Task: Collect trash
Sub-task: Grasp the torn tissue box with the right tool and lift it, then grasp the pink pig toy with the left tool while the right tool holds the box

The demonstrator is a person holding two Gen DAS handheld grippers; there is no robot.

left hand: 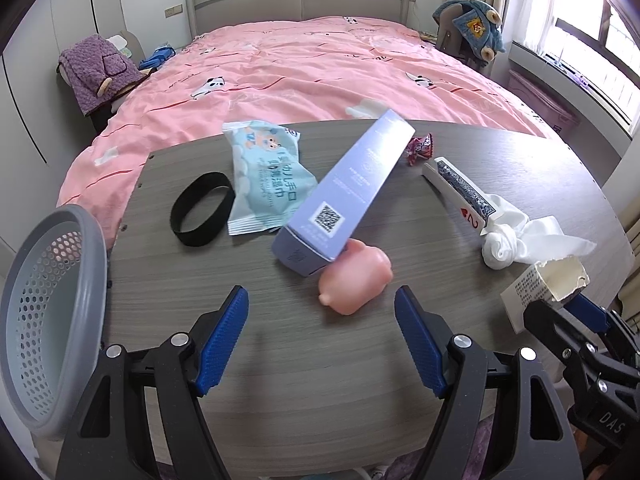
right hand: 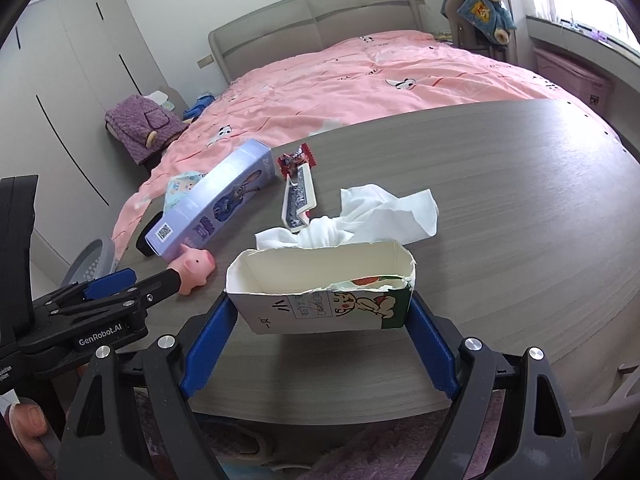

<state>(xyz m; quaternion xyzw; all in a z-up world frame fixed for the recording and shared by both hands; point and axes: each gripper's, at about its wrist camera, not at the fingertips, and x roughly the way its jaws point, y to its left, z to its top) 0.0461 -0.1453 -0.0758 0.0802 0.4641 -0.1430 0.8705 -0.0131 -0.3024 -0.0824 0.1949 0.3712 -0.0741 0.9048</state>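
Note:
My right gripper (right hand: 321, 309) is shut on a torn white carton (right hand: 320, 280), its blue pads pressing both ends, held just above the table's near edge. The carton (left hand: 544, 284) also shows at the right of the left wrist view. My left gripper (left hand: 322, 296) stands open over the table, with nothing between its fingers. A pink pig toy (left hand: 356, 280) lies just ahead of it. On the table lie a purple box (left hand: 348, 196), a wipes packet (left hand: 268, 184), a crumpled tissue (left hand: 520, 240) and a red candy wrapper (left hand: 420, 148).
A grey perforated basket (left hand: 52, 312) stands off the table's left edge. A black band (left hand: 202, 208) and a playing-card box (left hand: 460, 188) also lie on the wooden table (right hand: 520, 220). Beyond it is a bed with a pink cover (left hand: 300, 64).

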